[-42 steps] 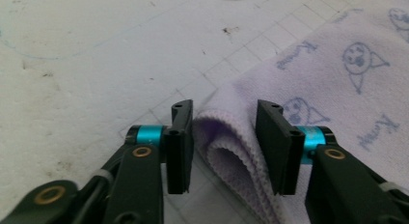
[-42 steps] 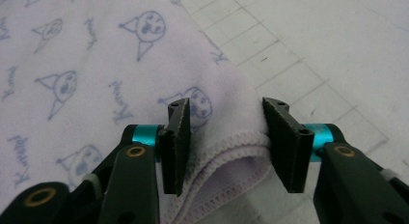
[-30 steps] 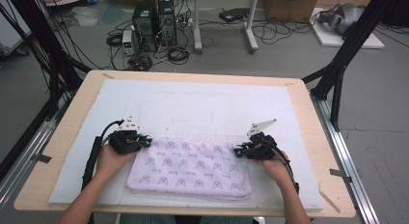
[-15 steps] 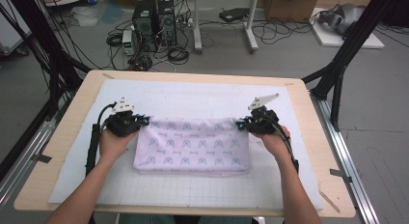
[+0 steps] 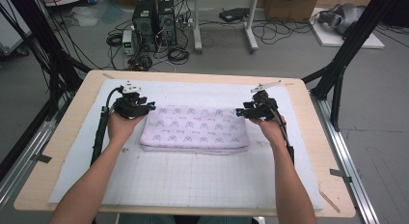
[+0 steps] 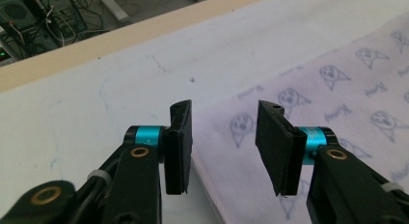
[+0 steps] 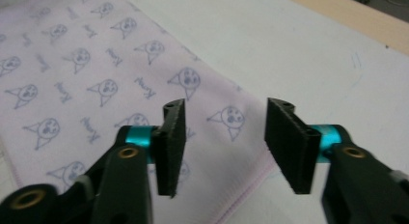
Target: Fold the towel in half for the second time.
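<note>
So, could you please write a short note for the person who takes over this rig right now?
Left claw: open, nothing between the jaws, which have just been opening; it hovers over the left far corner of the folded cloth.
Right claw: open too, its jaws also just opened, nothing held; it is over the right far corner.
Things: the cloth, pale with a printed pattern, lies flat on the white mat, folded into a wide rectangle with the layered edges toward the person.
Done: one fold, and the cloth is let go.
Left: probably another fold, perhaps side to side, if a smaller bundle is wanted; regrip the corners first.
</note>
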{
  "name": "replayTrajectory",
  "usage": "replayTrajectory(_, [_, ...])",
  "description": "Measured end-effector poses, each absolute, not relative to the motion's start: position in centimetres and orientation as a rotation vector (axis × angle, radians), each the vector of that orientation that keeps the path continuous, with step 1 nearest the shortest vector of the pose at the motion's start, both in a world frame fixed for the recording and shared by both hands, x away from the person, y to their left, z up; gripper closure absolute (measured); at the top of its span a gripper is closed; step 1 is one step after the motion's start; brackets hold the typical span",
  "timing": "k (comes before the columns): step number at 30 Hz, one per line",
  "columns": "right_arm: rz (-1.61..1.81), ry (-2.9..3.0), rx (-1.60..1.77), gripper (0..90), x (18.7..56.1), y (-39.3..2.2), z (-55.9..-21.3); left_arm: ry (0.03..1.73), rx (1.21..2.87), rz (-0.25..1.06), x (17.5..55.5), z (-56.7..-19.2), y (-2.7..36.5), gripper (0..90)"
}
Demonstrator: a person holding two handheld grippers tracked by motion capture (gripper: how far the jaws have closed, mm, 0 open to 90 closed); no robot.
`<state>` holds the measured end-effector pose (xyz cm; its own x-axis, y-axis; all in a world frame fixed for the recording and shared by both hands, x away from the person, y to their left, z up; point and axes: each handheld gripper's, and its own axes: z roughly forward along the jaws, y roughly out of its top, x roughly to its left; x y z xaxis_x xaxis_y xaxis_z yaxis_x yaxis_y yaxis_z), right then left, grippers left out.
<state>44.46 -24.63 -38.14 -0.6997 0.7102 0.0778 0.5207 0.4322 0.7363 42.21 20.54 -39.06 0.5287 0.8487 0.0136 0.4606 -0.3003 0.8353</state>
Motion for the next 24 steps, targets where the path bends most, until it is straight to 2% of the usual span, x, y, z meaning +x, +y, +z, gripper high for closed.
replayTrajectory(4, [1.16, 2.461, 1.074, 47.9, 43.1, -24.3, -38.6, 1.051, 1.958, 0.548, 40.3, -39.6, 21.4, 57.4])
replayTrajectory(6, [1.159, 2.48, 1.048, 50.6, 42.3, -23.9, -38.7, 1.018, 1.968, 0.5, 39.3, -40.0, 21.7, 60.1])
replayTrajectory(7, [1.164, 2.485, 1.04, 54.0, 41.8, -23.7, -38.8, 0.994, 1.998, 0.486, 38.6, -40.3, 21.8, 63.2])
replayTrajectory(9, [1.162, 2.518, 1.024, 64.8, 40.8, -23.4, -39.2, 0.942, 2.026, 0.427, 37.7, -40.8, 21.9, 77.9])
replayTrajectory(10, [1.156, 2.545, 1.016, 73.7, 40.4, -23.2, -39.6, 0.909, 2.058, 0.408, 37.1, -41.2, 21.7, 85.9])
replayTrajectory(11, [1.142, 2.582, 1.002, 78.7, 39.9, -23.0, -40.1, 0.898, 2.082, 0.39, 36.8, -41.3, 21.6, 88.8])
replayTrajectory(13, [1.093, 2.617, 1.003, 82.0, 39.1, -22.7, -40.9, 0.863, 2.103, 0.373, 35.9, -41.8, 21.2, 89.1])
replayTrajectory(17, [1.014, 2.645, 1.034, 81.4, 37.8, -22.7, -42.5, 0.859, 2.183, 0.366, 35.3, -43.0, 21.1, 84.6])
replayTrajectory(24, [1.082, 2.579, 1.04, 79.7, 36.0, -23.8, -43.4, 0.885, 2.155, 0.364, 34.8, -43.7, 21.8, 77.5])
